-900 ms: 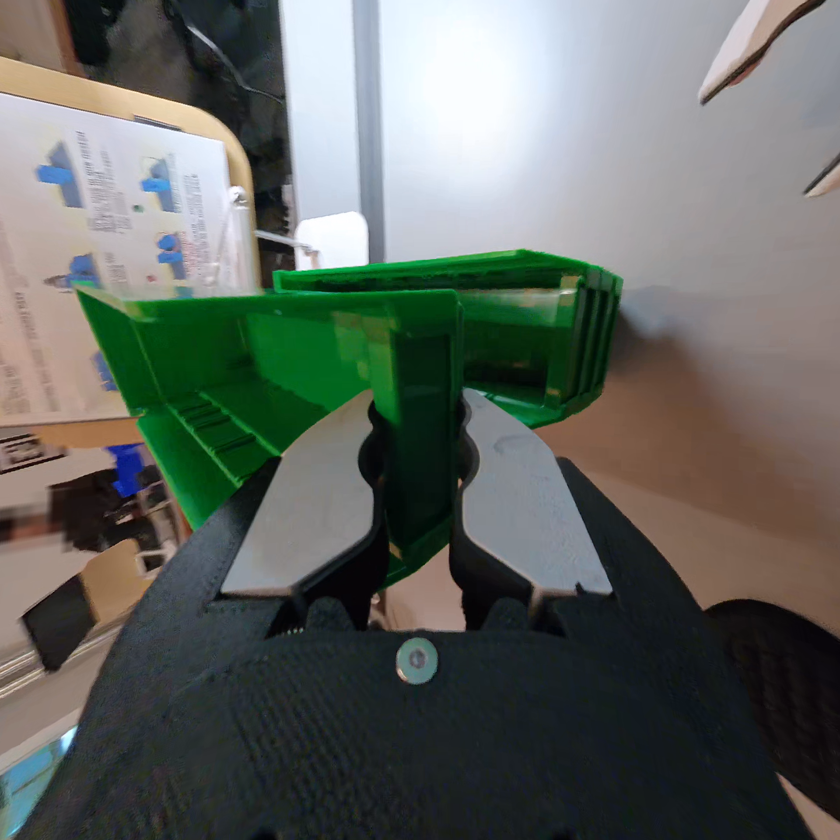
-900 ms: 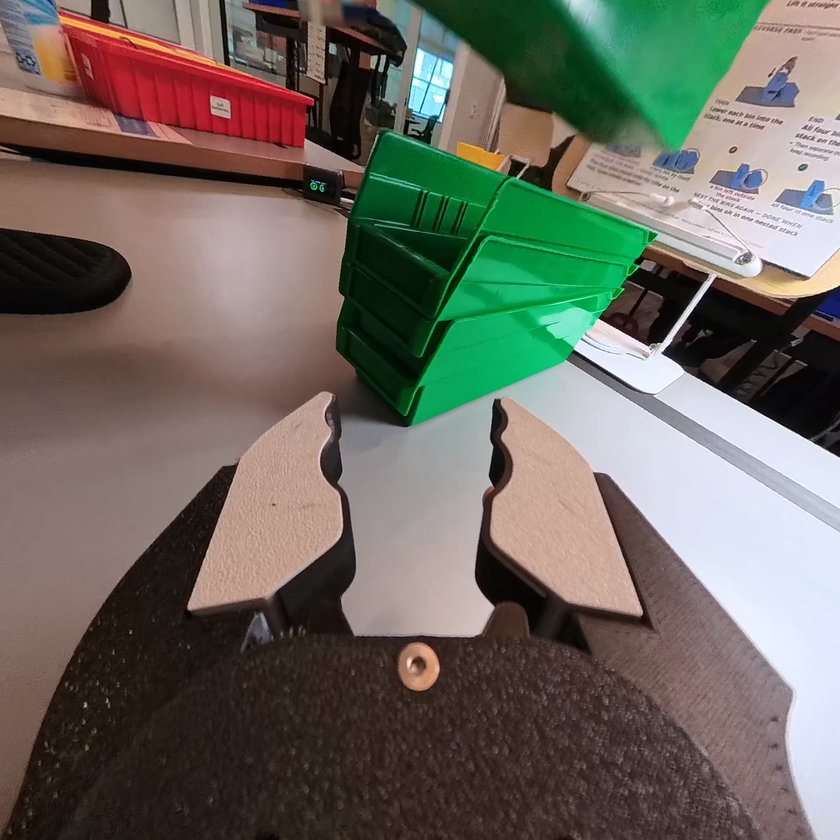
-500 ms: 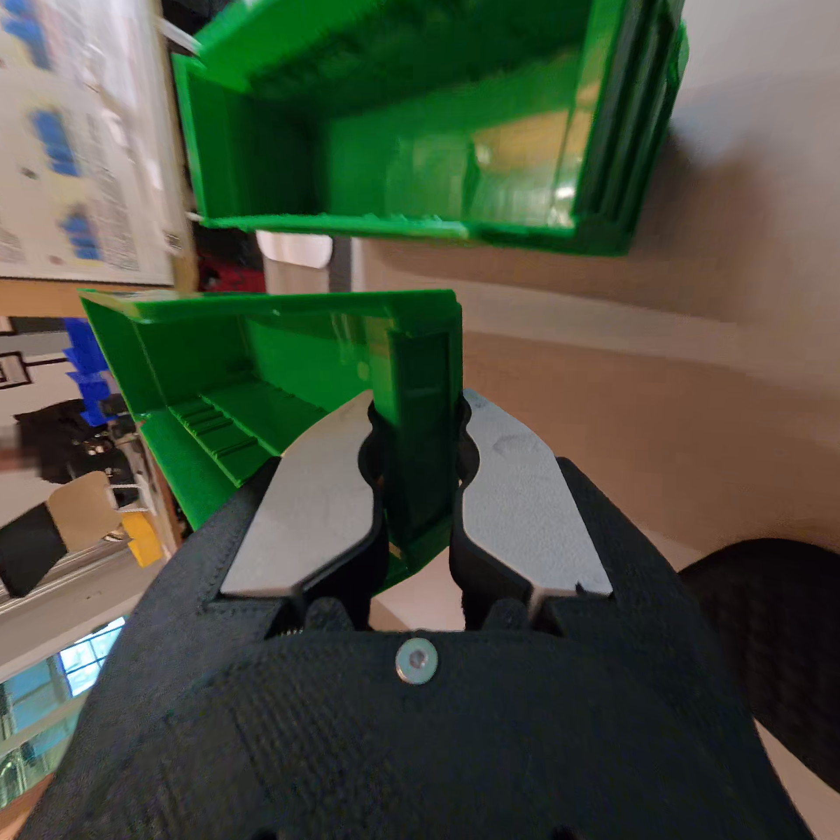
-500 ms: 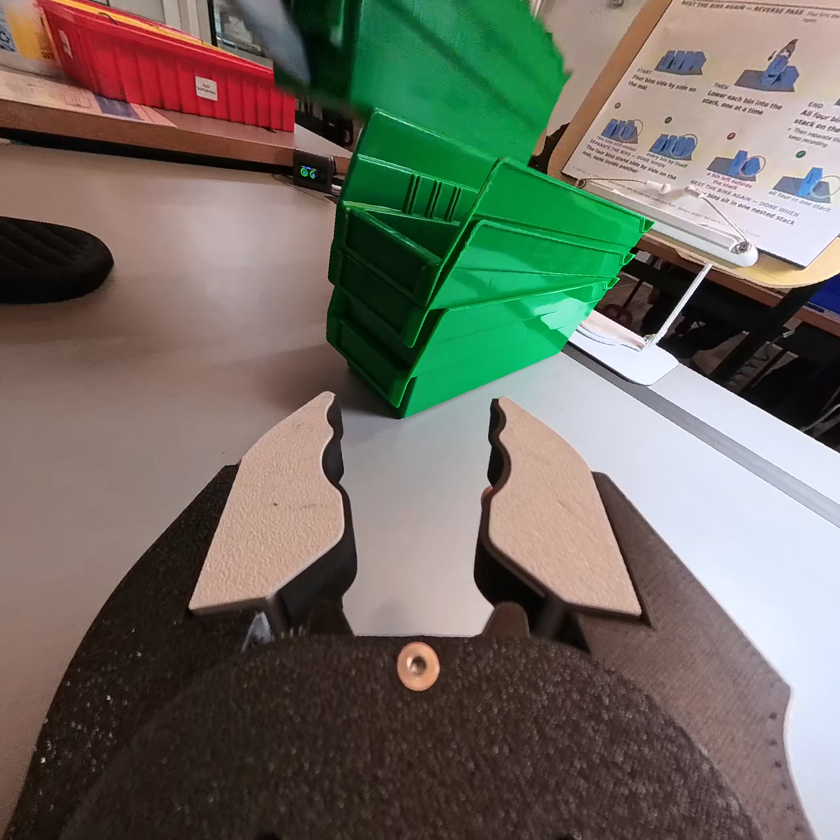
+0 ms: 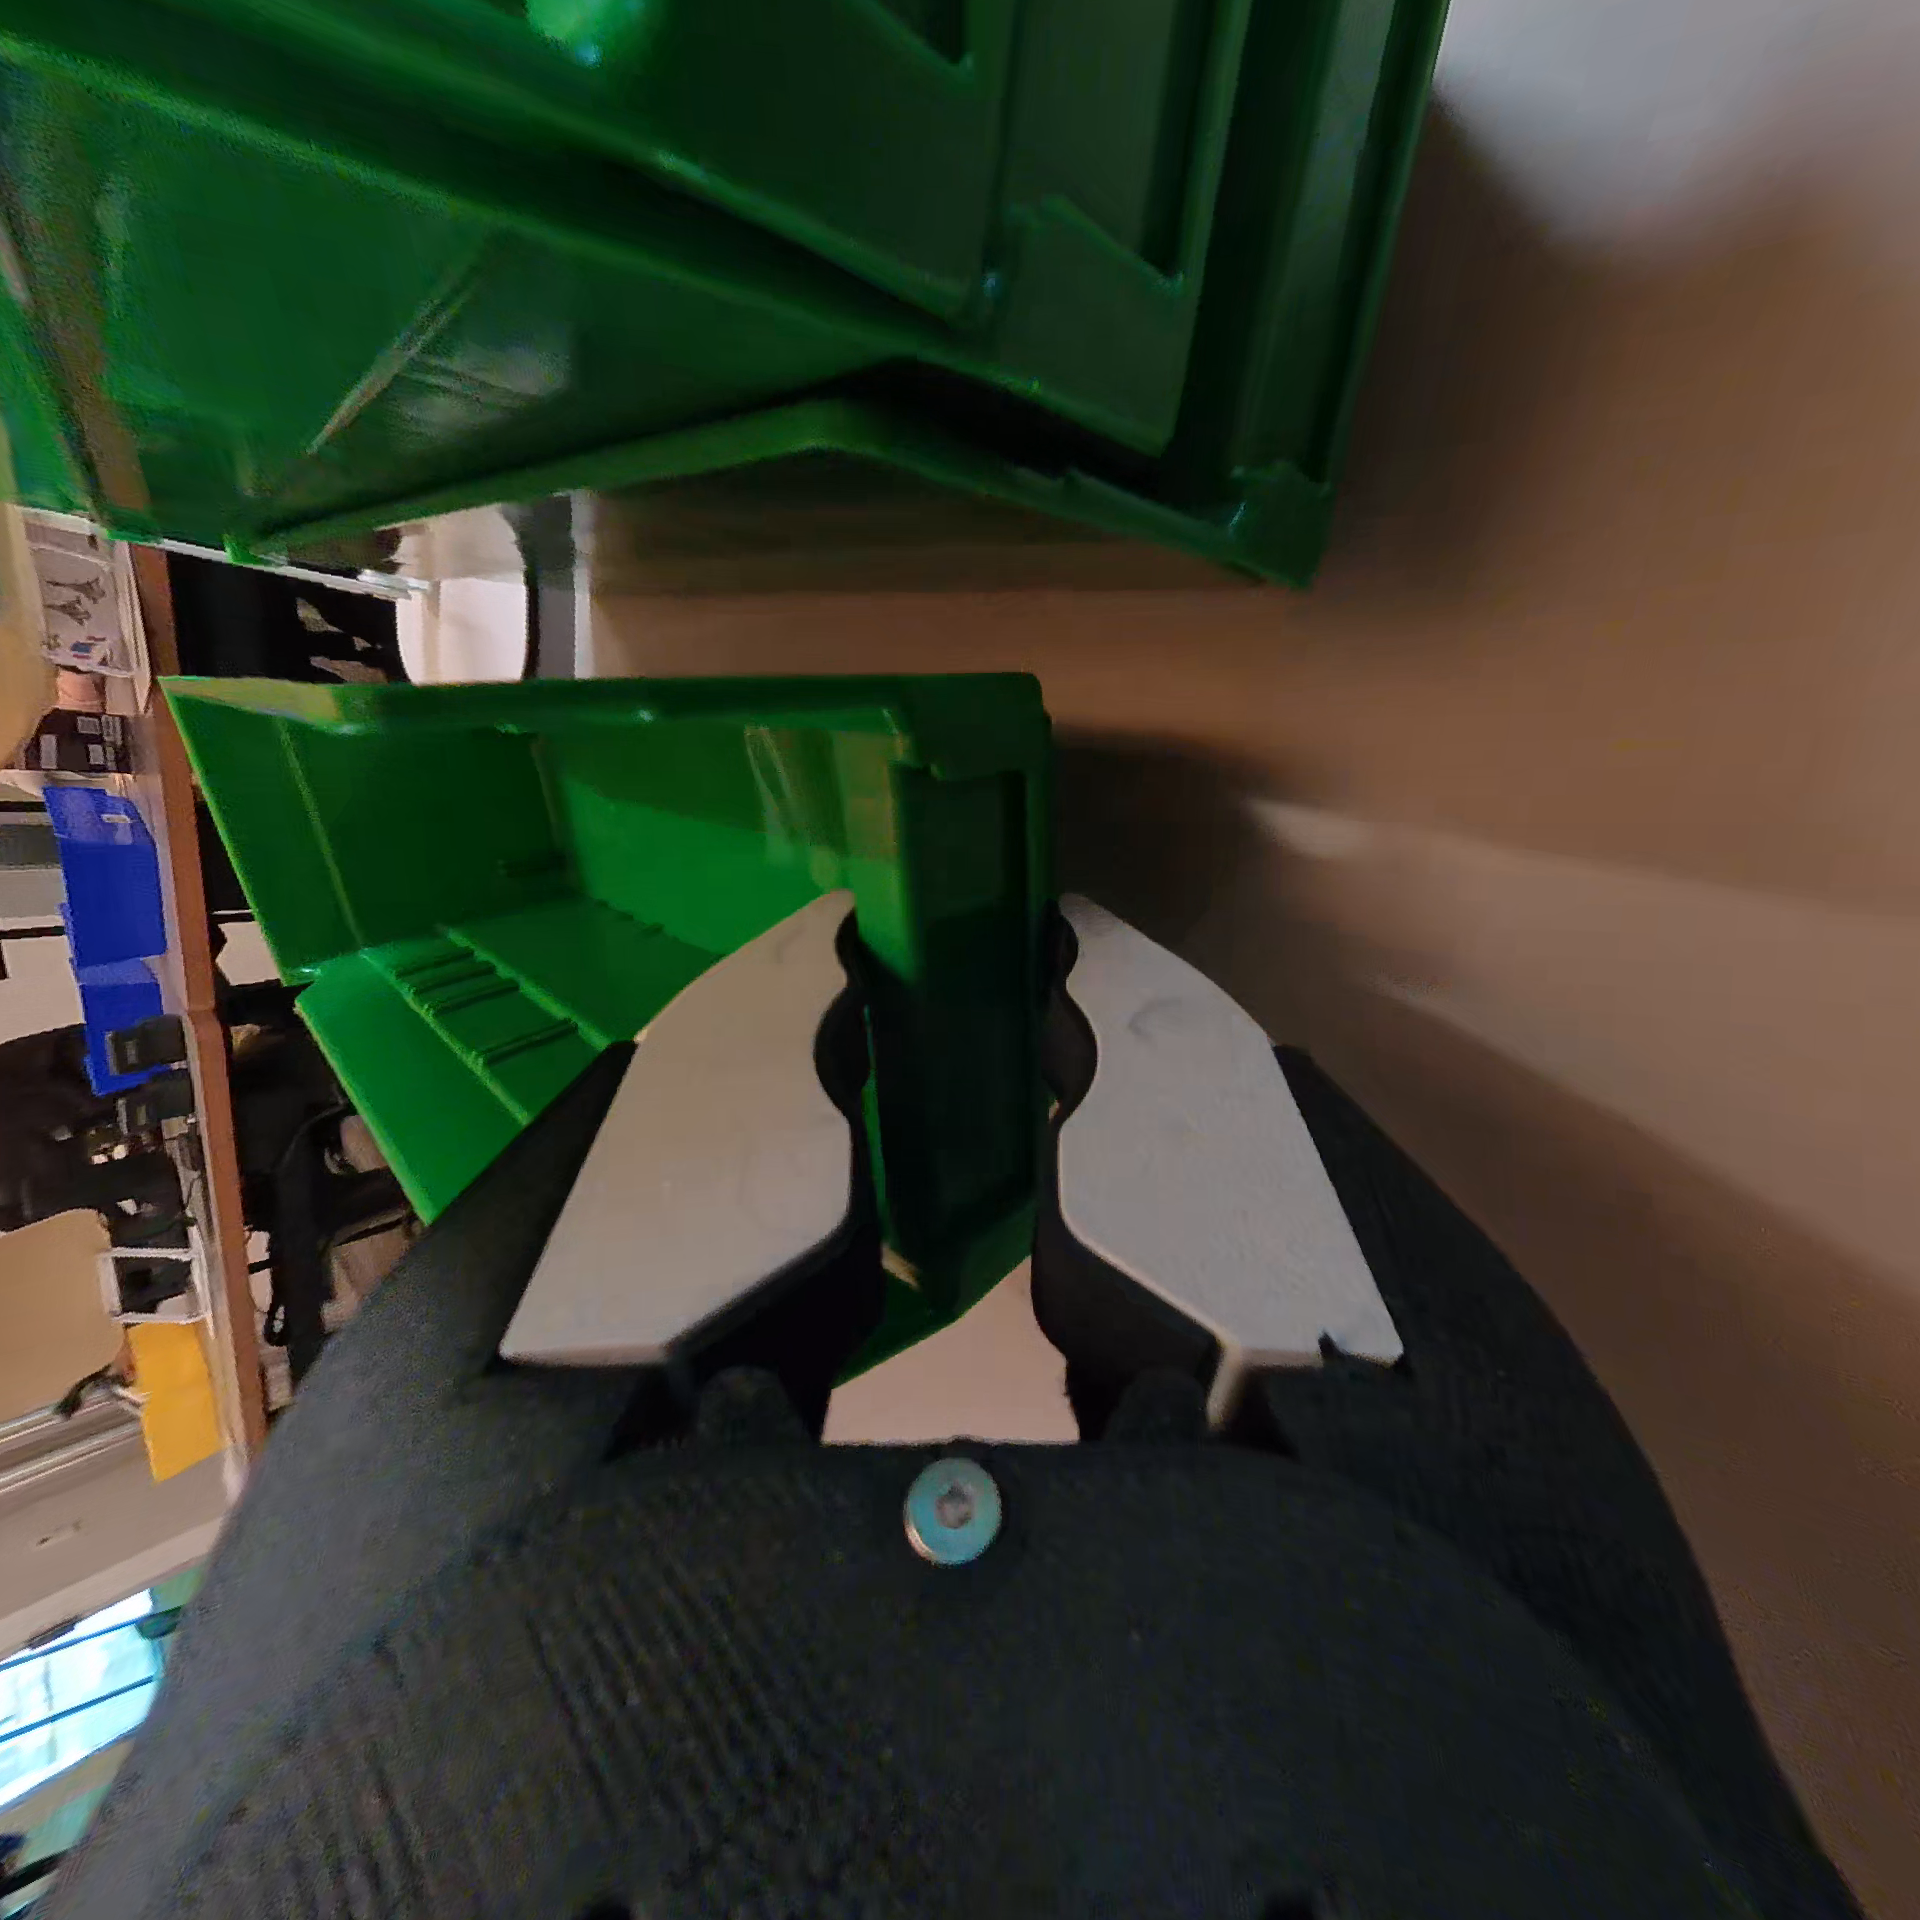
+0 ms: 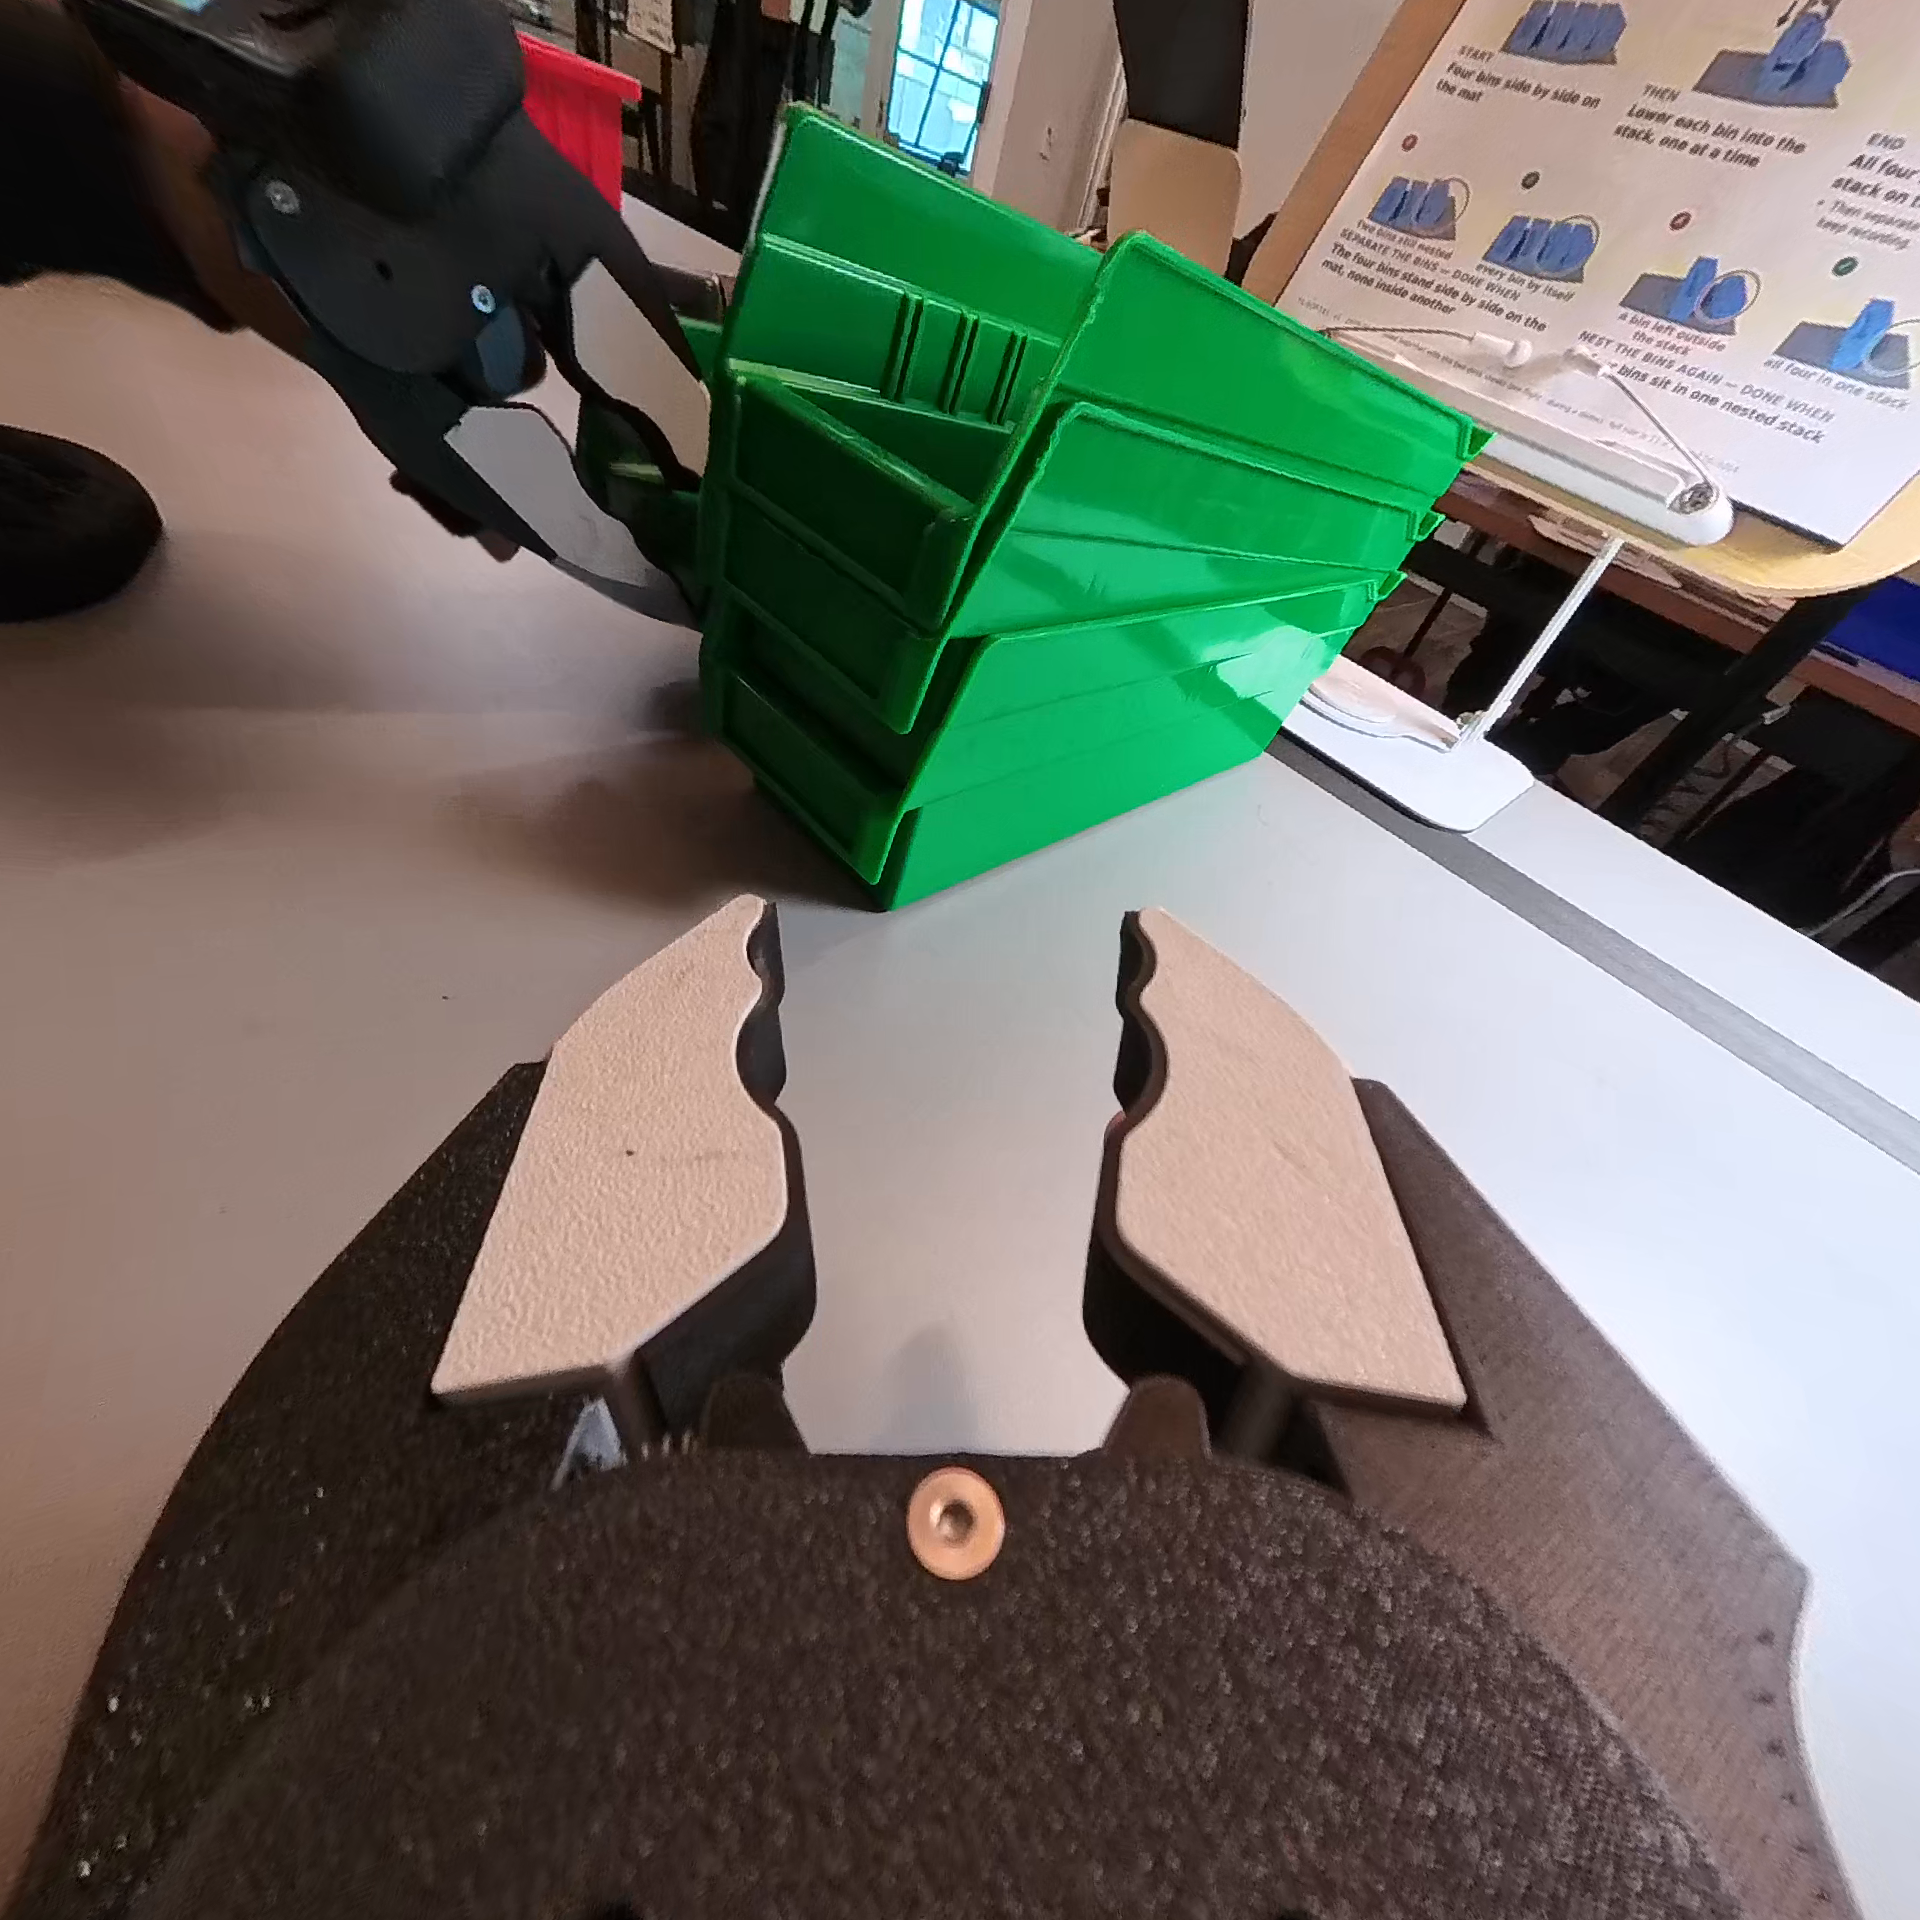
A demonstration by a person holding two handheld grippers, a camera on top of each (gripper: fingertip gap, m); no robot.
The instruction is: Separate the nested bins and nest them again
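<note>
A stack of nested green bins [image 6: 1039, 623] stands on the grey table [image 6: 312, 935]. It also fills the top of the left wrist view [image 5: 623, 260]. My left gripper [image 5: 951, 914] is shut on one wall of a separate green bin [image 5: 623, 831], held on its side next to the stack. In the right wrist view the left gripper [image 6: 665, 488] is at the stack's left side, low over the table. The held bin [image 6: 629, 468] is mostly hidden there. My right gripper [image 6: 945, 925] is open and empty, just in front of the stack.
An instruction board [image 6: 1662, 208] on a white stand [image 6: 1455, 769] is behind the stack to the right. A black pad [image 6: 62, 540] lies on the table at far left. A red bin [image 6: 571, 94] is at the back. A dark seam [image 6: 1662, 997] crosses the table at right. The tips of one gripper are about 25 cm away from the tips of the other.
My left gripper has carried the single green bin from above the stack down to the stack's left side. My right gripper stayed open and moved a little closer to the stack.
</note>
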